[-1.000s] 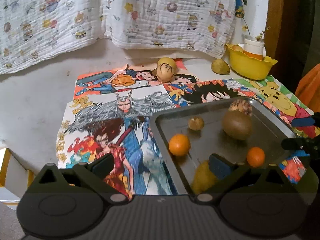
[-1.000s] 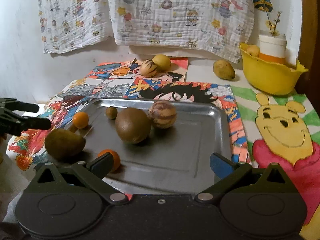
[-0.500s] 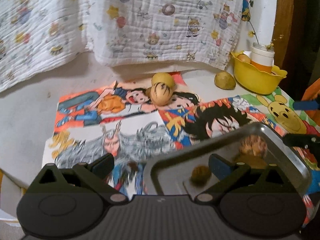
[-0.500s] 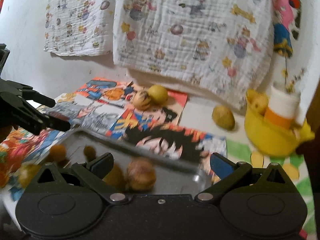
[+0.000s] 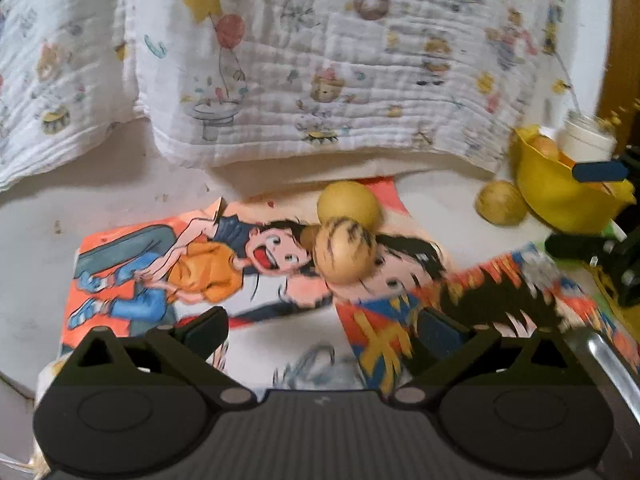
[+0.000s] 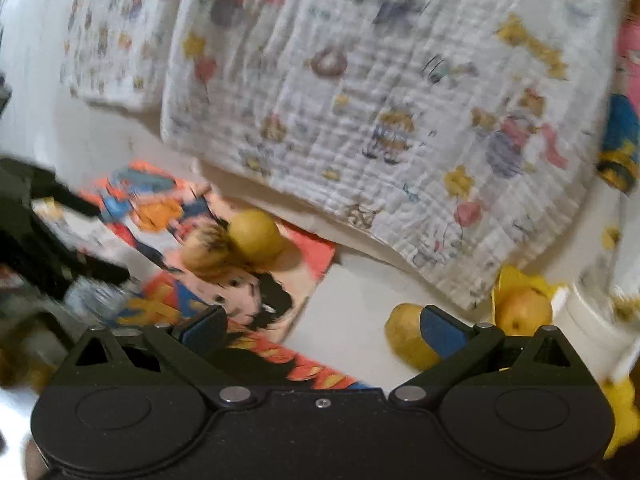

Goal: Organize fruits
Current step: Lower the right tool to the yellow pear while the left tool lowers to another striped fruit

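Observation:
A striped tan fruit (image 5: pixel 345 252) and a yellow fruit (image 5: pixel 348 202) lie touching on the cartoon posters (image 5: pixel 180 264) ahead of my open, empty left gripper (image 5: pixel 322 332). Both also show in the right wrist view, the striped fruit (image 6: pixel 202 252) and the yellow fruit (image 6: pixel 254 234). A yellow-brown fruit (image 5: pixel 500 203) lies beside the yellow bowl (image 5: pixel 560 196). My right gripper (image 6: pixel 324 332) is open and empty, with that fruit (image 6: pixel 404 338) just behind its right finger. The steel tray's rim (image 5: pixel 612 364) shows at lower right.
A patterned white cloth (image 5: pixel 320 60) hangs on the wall behind. The yellow bowl (image 6: pixel 516 280) holds a round orange-yellow fruit (image 6: pixel 524 312) and a white jar (image 5: pixel 588 142). The other gripper (image 5: pixel 608 248) shows at the right edge of the left wrist view.
Both grippers have moved forward toward the wall. The tray and its fruits have dropped out of view below. The loose fruits on the posters and the yellow bowl are much closer.

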### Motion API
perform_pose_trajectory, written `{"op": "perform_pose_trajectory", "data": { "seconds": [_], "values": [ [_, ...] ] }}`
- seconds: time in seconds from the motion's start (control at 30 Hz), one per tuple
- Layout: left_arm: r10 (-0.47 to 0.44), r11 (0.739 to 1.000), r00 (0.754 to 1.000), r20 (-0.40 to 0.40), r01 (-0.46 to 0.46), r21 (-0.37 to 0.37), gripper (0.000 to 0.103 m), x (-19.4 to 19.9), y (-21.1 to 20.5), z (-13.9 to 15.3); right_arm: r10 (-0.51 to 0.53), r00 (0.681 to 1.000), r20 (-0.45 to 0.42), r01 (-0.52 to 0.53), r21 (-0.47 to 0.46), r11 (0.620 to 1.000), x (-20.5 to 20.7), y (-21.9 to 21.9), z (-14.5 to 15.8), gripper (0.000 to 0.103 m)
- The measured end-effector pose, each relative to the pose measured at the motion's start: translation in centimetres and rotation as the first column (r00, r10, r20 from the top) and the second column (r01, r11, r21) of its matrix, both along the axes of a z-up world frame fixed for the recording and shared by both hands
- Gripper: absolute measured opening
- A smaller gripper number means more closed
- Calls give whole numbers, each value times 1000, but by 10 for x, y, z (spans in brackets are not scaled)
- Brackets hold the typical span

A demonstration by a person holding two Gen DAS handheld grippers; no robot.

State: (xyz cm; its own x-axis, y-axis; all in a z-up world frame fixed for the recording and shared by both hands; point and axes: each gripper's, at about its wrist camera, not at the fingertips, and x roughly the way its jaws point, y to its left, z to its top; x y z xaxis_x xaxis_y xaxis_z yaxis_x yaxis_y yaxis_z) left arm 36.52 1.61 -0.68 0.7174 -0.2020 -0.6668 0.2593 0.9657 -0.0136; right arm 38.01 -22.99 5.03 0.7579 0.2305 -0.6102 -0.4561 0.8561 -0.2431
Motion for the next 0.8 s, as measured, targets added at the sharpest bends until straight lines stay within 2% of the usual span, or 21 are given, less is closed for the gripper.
{"op": "perform_pose_trajectory", "data": {
  "seconds": [0.1, 0.33, 0.53, 0.63, 0.7, 0.8],
  "values": [
    [8, 1000, 1000, -12, -8, -21, 102, 23, -5, -10, 9, 1000, -30, -10, -57, 998, 27, -1, -10, 102],
    [1, 1000, 1000, -10, -1, -10, 102, 54, -18, -31, -41, 993, -112, 16, -212, 977, 86, 6, -35, 98],
    [-4, 1000, 1000, -10, 4, -10, 102, 69, -24, -40, -115, 983, -145, 59, -341, 938, 110, 13, -52, 97],
    [-10, 1000, 1000, -9, 10, 2, 102, 76, -29, -41, -144, 974, -175, 69, -378, 923, 121, 12, -59, 97],
    [-14, 1000, 1000, -3, 14, 9, 102, 79, -33, -41, -150, 970, -193, 62, -401, 914, 127, 11, -63, 93],
    [-26, 1000, 1000, -7, 26, 10, 98, 83, -37, -41, -157, 963, -217, 50, -430, 901, 135, 10, -68, 91]
  ]
}}
